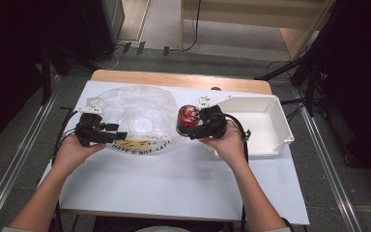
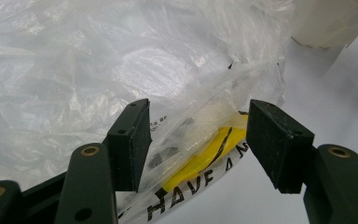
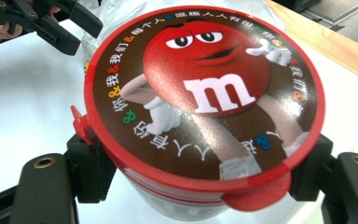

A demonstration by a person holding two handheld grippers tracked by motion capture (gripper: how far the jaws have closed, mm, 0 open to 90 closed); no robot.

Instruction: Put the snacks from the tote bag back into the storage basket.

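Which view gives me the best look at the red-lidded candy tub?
The right gripper view: the candy tub sits close up, lid print readable, clamped at its sides by the right gripper. The high view shows the tub small, beside the plastic bag. The left gripper view looks at the bag.

Your high view looks forward and down from above your side of the tabletop. The left gripper view sits close against the clear plastic bag — the high view shows that bag too. The right gripper view looks down closely on the candy tub — also seen from above.
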